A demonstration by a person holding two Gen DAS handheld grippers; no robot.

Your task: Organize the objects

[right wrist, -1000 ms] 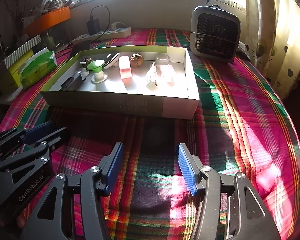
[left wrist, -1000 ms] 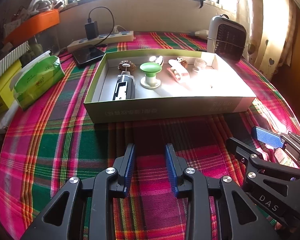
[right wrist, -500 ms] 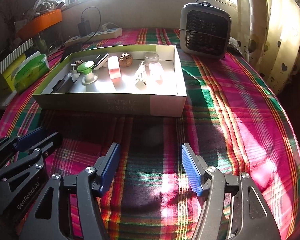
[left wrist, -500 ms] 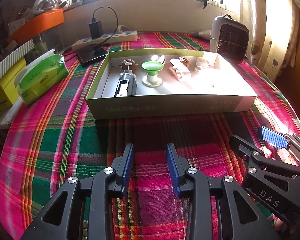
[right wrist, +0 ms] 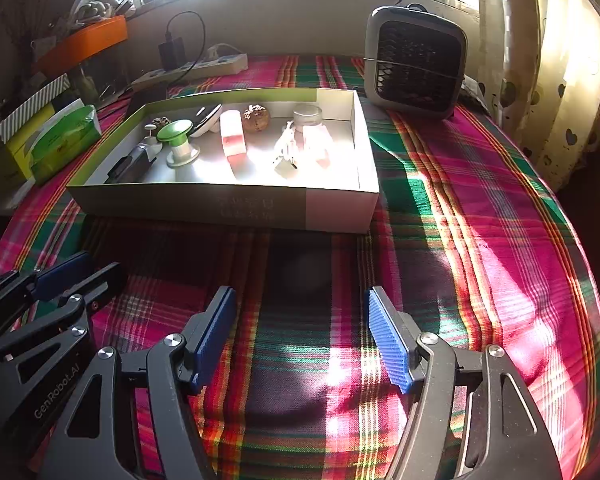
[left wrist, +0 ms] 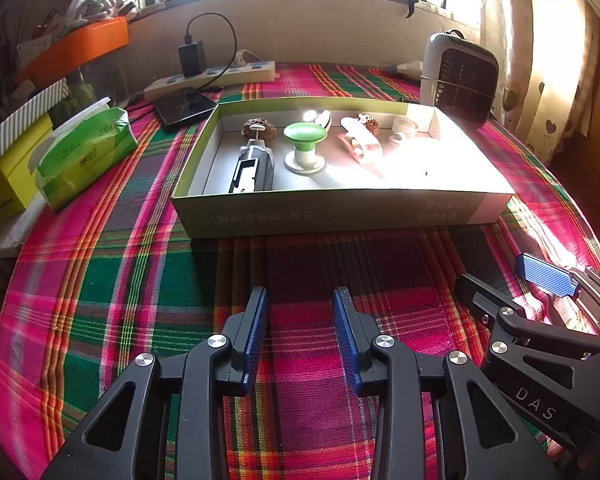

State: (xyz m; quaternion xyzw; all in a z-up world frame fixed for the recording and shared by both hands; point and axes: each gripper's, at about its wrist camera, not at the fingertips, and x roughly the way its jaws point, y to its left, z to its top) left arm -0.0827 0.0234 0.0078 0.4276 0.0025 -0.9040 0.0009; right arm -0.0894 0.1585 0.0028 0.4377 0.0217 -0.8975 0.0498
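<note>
Tablecloth point(left wrist: 100, 300): plaid, spread under everything.
Box point(left wrist: 340, 212): shallow, open, long axis across the view, ahead of both tools; printed writing on its front wall, too small to read. Holds a green knob point(left wrist: 304, 136), a dark tool point(left wrist: 252, 168), a pink clip point(left wrist: 360, 144) and small bits.
Left gripper point(left wrist: 300, 320): empty, jaws partly spread, nearer the dark tool's end; marked "GenRobot.AI".
Right gripper point(right wrist: 300, 328): empty, jaws just opening, wide; marked "DAS".
</note>
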